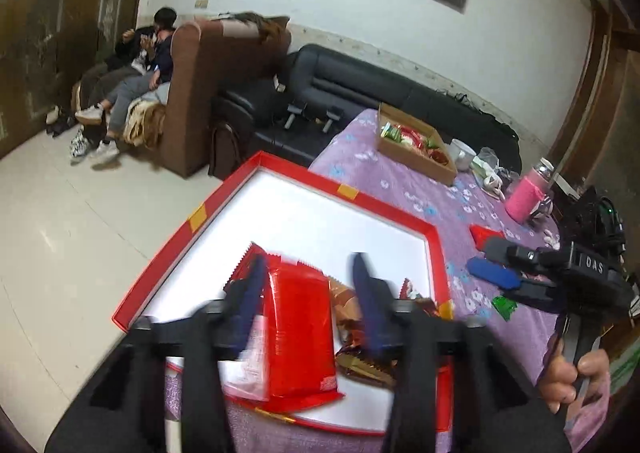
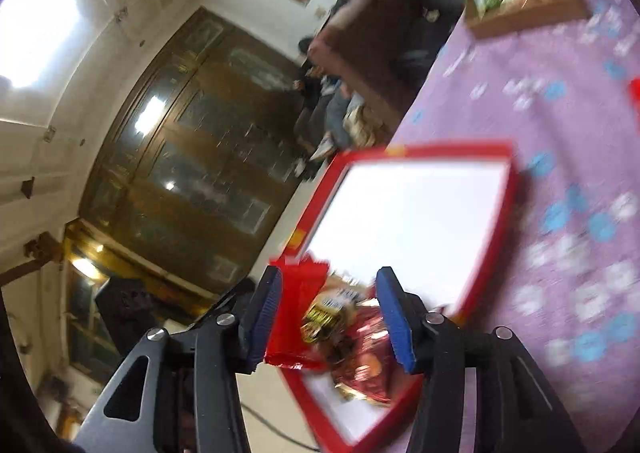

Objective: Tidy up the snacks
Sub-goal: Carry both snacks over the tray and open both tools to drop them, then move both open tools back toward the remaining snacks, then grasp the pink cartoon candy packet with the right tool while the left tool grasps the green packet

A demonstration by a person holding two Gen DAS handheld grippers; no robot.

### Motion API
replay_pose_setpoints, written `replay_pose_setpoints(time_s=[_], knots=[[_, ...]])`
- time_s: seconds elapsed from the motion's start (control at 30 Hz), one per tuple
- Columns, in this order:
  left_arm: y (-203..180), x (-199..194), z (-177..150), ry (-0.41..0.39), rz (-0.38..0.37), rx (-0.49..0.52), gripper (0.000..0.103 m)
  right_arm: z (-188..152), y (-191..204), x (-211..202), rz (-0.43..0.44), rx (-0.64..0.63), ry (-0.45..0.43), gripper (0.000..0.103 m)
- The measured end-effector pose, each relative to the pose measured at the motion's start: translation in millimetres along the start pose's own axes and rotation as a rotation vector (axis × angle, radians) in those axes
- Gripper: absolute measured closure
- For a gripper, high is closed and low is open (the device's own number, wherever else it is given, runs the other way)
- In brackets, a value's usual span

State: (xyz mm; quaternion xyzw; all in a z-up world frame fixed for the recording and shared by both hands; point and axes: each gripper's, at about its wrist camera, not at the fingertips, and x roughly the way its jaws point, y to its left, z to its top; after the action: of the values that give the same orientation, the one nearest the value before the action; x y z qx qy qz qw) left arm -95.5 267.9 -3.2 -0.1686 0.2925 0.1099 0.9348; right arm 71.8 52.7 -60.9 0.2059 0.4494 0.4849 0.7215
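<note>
A red tray (image 1: 348, 193) with a white floor lies on the purple flowered cloth (image 1: 404, 181). In its near part are a red packet (image 1: 298, 329) and brown and gold wrapped snacks (image 1: 352, 309). My left gripper (image 1: 310, 285) stands open above them, and the red packet lies between its blue fingers, loose on the tray. In the right wrist view, my right gripper (image 2: 332, 313) is open over the tray (image 2: 440, 149) corner. A red packet (image 2: 296, 293) leans by its left pad, with a shiny snack pile (image 2: 352, 337) below. The right gripper (image 1: 490, 259) also shows right of the tray.
A cardboard box (image 1: 416, 157) of mixed snacks sits at the table's far side. A red snack (image 1: 484, 233) and a green one (image 1: 504, 305) lie loose on the cloth. A pink bottle (image 1: 528, 193) and a white cup (image 1: 462, 153) stand beyond. People sit on a brown sofa (image 1: 192, 93).
</note>
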Motion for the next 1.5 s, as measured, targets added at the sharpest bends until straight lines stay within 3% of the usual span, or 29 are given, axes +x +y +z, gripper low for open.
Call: replay_pose_setpoints(time_s=[0.23, 0.37, 0.53, 0.67, 0.77, 0.93, 1.07, 1.3, 1.43, 1.5], knots=[[-67.9, 1.8, -5.9, 0.007, -0.120, 0.190, 0.047, 15.2, -62.8, -102.4, -0.174, 0.084, -0.192, 0.048], [-117.1, 9.6, -14.6, 0.048, -0.190, 0.295, 0.033, 17.1, -104.1, -171.5, -0.322, 0.141, -0.314, 0.045], [-180.0, 24.9, -26.5, 0.105, -0.239, 0.454, 0.031, 26.6, -150.1, -227.5, -0.536, 0.169, -0.355, 0.042], [-228.7, 44.5, -39.5, 0.135, -0.251, 0.610, 0.031, 37.9, -186.0, -243.0, -0.561, 0.206, -0.346, 0.042], [-255.5, 63.5, -49.6, 0.162, -0.273, 0.696, 0.031, 38.7, -209.7, -245.3, -0.472, 0.224, -0.366, 0.042], [-279.5, 94.0, -64.8, 0.219, -0.340, 0.777, 0.031, 39.3, -231.0, -236.6, -0.441, 0.230, -0.300, 0.042], [-287.7, 108.7, -71.9, 0.268, -0.396, 0.824, 0.031, 41.6, -227.2, -229.3, -0.480, 0.197, -0.219, 0.042], [-294.6, 128.5, -71.1, 0.334, -0.434, 0.831, 0.031, 31.0, -199.0, -214.1, -0.626, 0.023, -0.084, 0.039], [-302.4, 142.0, -75.9, 0.360, -0.424, 0.859, 0.031, 23.2, -183.9, -197.7, -0.752, -0.107, -0.038, 0.039], [-303.0, 147.3, -80.9, 0.389, -0.436, 0.858, 0.037, 19.6, -178.9, -190.4, -0.809, -0.153, -0.028, 0.041]])
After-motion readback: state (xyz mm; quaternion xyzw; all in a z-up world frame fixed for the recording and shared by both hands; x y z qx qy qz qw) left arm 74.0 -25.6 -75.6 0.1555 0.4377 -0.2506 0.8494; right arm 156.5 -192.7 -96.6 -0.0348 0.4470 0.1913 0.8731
